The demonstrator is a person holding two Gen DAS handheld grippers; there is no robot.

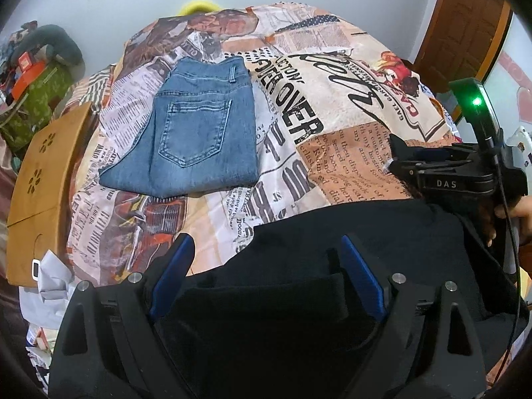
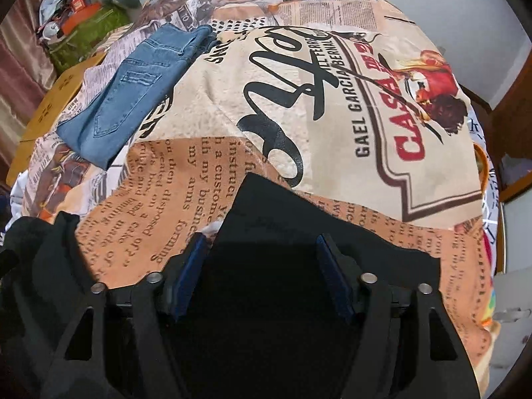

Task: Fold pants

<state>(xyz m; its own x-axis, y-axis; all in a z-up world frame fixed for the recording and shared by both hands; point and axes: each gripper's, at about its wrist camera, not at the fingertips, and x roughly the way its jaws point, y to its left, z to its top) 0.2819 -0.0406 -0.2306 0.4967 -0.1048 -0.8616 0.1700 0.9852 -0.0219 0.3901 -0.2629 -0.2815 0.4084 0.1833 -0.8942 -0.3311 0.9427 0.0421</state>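
Observation:
Black pants (image 1: 332,232) lie at the near edge of the bed. In the left wrist view my left gripper (image 1: 266,259) is open, its blue pads either side of the black cloth, with a fold of it between them. The right gripper (image 1: 432,169) shows side-on at the right of that view, over the pants' far edge. In the right wrist view my right gripper (image 2: 262,249) is open over a flat part of the black pants (image 2: 282,219); more black cloth bunches at the left (image 2: 43,249). Folded blue jeans (image 1: 196,129) lie further back, also visible in the right wrist view (image 2: 133,89).
A bedsheet printed with newspaper and poster patterns (image 1: 332,66) covers the bed. A brown cardboard box (image 1: 36,193) stands at the left edge. A cluttered pile with a green bag (image 1: 33,99) sits behind it. A wooden door (image 1: 465,23) is at the back right.

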